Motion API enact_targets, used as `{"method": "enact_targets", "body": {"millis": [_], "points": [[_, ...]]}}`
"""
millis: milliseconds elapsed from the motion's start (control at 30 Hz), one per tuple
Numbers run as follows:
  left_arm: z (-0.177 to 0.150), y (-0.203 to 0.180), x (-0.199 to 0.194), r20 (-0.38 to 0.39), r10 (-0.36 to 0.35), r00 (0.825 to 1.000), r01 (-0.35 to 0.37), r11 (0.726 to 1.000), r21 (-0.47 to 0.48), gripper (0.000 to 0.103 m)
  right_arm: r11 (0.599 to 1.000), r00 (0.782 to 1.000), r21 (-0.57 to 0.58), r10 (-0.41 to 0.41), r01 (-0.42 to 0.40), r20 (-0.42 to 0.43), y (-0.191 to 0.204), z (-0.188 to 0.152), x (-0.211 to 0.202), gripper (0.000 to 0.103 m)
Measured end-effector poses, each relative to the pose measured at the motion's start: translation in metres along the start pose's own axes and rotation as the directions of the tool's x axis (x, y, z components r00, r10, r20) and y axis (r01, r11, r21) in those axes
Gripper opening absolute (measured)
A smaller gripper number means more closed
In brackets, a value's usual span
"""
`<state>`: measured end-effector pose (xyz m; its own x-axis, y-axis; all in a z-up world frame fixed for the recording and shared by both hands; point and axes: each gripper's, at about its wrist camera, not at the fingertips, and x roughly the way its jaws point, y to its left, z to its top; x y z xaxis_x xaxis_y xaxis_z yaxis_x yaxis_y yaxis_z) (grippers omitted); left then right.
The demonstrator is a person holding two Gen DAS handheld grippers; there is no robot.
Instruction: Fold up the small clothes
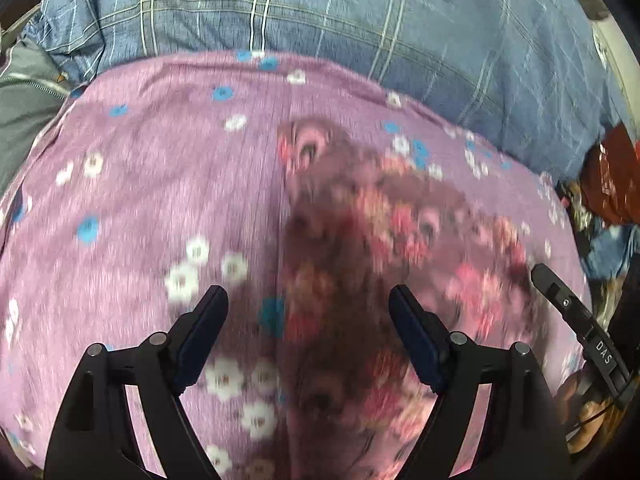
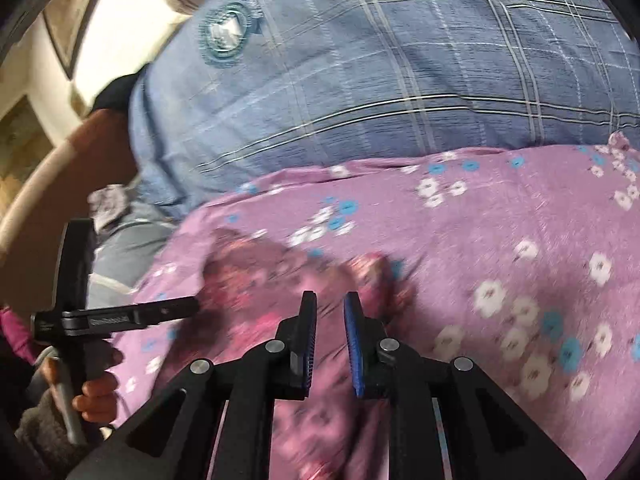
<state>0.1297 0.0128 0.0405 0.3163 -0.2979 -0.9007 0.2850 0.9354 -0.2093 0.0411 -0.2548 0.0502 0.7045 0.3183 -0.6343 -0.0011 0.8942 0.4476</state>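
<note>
- The small floral garment (image 1: 360, 232) is the darker pink-brown patch lying on the purple flowered sheet (image 1: 132, 184). It's on the gripper side of the blue plaid bedding (image 1: 360, 12), a little way short of it and not touching.
- It's really blurry in both views, so I can't make out hems or sleeves, or even what kind of garment it is.
- From the left wrist view, its long axis seems to run straight out from the plaid bedding toward the left gripper (image 1: 308, 300). One flap angles off to the right along the bedding's edge.
- The left gripper is spread wide with nothing in it. It sits at the garment's end farthest from the plaid bedding, fingers pointing at the bedding.
- The right gripper (image 2: 330, 300) has just a thin gap between its blue pads. The tips are right over the garment, on the side away from the bedding. I can't tell whether any cloth is actually pinched.
- My guess is the right one is nearer a usable edge, so the fold probably starts there and the left pins or lifts the near end.
- Both are low and tilted down at the sheet, side by side, roughly the same distance from the plaid bedding.
</note>
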Motion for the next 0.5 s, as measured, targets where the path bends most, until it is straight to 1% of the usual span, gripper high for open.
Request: {"method": "enact_targets", "body": {"millis": [33, 67, 100, 133, 167, 200, 233, 300, 333, 400, 500], "points": [[-0.005, 0.000, 0.006, -0.021, 0.005, 1.000, -0.005, 1.000, 0.002, 0.083, 1.000, 1.000, -0.006, 0.003, -0.003, -0.010, 0.001, -0.003, 0.002, 0.017], [-0.009, -0.003, 0.015, -0.051, 0.017, 0.999, -0.017, 1.000, 0.006, 0.085, 1.000, 0.999, -0.023, -0.018, 0.017, -0.037, 0.002, -0.011, 0.007, 0.017], [-0.012, -0.004, 0.022, -0.059, 0.025, 0.998, -0.025, 1.000, 0.000, 0.086, 0.997, 0.995, -0.040, -0.062, 0.059, -0.074, 0.002, -0.019, 0.016, 0.014], [-0.014, -0.005, 0.019, -0.037, 0.031, 0.999, -0.031, 1.000, -0.005, 0.086, 0.994, 0.989, -0.053, -0.100, 0.095, -0.107, 0.002, -0.021, 0.025, 0.011], [-0.014, -0.006, 0.017, -0.034, 0.039, 0.999, -0.039, 0.999, 0.001, 0.085, 0.992, 0.986, -0.062, -0.120, 0.113, -0.118, 0.001, -0.026, 0.029, 0.009], [-0.016, -0.007, 0.013, -0.041, 0.045, 0.998, -0.045, 0.999, 0.012, 0.085, 0.992, 0.990, -0.064, -0.117, 0.112, -0.083, 0.002, -0.028, 0.024, 0.009], [-0.017, -0.007, 0.010, -0.046, 0.047, 0.998, -0.046, 0.999, 0.017, 0.085, 0.990, 0.988, -0.065, -0.132, 0.127, -0.082, 0.004, -0.029, 0.019, 0.009], [-0.023, -0.006, 0.001, -0.047, 0.055, 0.997, -0.054, 0.998, 0.027, 0.085, 0.989, 0.987, -0.062, -0.143, 0.138, -0.080, 0.007, -0.030, 0.007, 0.014], [-0.026, -0.006, -0.002, -0.045, 0.057, 0.997, -0.056, 0.998, 0.029, 0.085, 0.987, 0.985, -0.064, -0.155, 0.150, -0.072, 0.007, -0.032, 0.001, 0.014], [-0.036, -0.004, -0.010, -0.041, 0.054, 0.998, -0.053, 0.998, 0.030, 0.085, 0.980, 0.979, -0.065, -0.190, 0.186, -0.072, 0.003, -0.038, -0.009, 0.020], [-0.046, 0.001, -0.017, -0.039, 0.044, 0.998, -0.043, 0.999, 0.028, 0.085, 0.980, 0.977, -0.005, -0.197, 0.198, -0.079, -0.011, -0.048, -0.023, 0.021]]}}
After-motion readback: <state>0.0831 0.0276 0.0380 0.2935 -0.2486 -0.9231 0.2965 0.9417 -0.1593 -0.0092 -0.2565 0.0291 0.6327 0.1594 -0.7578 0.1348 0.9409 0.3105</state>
